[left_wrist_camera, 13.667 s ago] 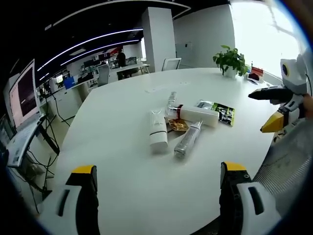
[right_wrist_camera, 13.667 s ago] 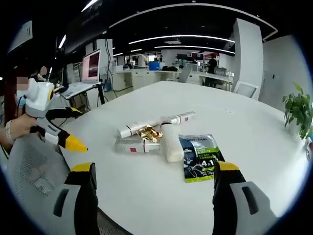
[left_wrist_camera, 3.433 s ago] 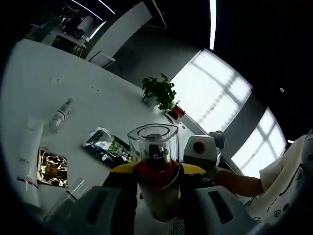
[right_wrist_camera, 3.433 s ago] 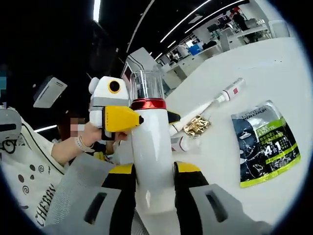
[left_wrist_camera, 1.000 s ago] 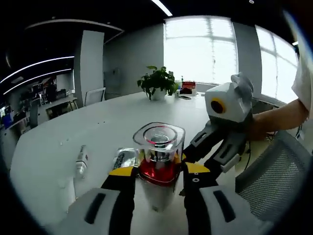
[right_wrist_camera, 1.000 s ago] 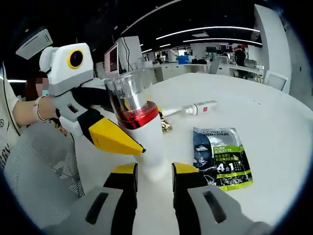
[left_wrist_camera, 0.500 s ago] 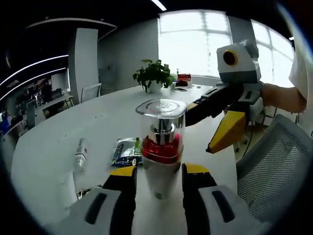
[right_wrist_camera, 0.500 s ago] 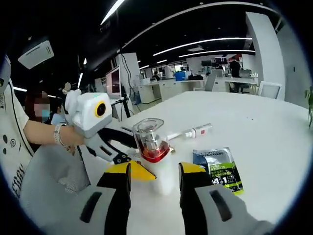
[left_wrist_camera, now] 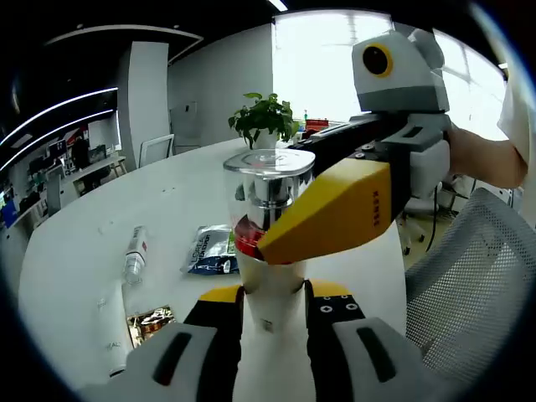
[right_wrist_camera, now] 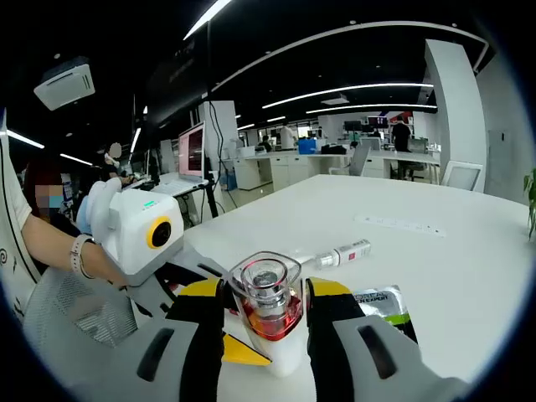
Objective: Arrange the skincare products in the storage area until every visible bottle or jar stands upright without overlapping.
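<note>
Pump bottle [left_wrist_camera: 270, 251]: white body, red collar, clear cap; seen upright at frame centre in the left gripper view, standing on the white counter [left_wrist_camera: 75, 251].
Left gripper [left_wrist_camera: 274, 295]: fingers closed narrow on the bottle's lower body.
Right gripper [right_wrist_camera: 265, 289]: fingers set either side of the bottle's neck in the right gripper view; contact apparently absent, though this is hard to judge.
Sachet [left_wrist_camera: 209, 249]: green and dark, lying flat left of the bottle.
Slim tube [left_wrist_camera: 134, 255]: lying at middle left.
Gold packet [left_wrist_camera: 152, 322]: lower left.
Potted plant [left_wrist_camera: 264, 117]: upper centre.
</note>
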`<move>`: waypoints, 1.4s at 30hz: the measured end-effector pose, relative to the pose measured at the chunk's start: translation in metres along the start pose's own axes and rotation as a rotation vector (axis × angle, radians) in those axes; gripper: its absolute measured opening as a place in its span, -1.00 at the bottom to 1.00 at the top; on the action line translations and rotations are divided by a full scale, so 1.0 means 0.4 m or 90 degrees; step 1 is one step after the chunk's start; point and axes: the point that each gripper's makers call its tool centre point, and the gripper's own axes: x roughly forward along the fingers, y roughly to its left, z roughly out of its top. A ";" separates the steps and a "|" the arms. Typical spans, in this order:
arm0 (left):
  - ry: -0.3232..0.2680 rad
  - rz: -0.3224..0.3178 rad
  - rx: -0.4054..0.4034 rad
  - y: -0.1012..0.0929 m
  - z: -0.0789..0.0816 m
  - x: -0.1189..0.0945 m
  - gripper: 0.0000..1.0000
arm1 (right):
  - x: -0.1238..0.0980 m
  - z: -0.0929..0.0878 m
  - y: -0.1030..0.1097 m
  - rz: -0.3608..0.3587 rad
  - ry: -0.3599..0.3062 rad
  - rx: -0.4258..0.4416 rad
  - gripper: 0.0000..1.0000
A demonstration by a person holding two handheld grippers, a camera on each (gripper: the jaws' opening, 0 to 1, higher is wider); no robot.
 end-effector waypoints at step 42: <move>-0.021 0.001 -0.010 0.014 0.048 0.037 -0.38 | -0.006 0.006 -0.059 -0.025 0.016 -0.064 -0.33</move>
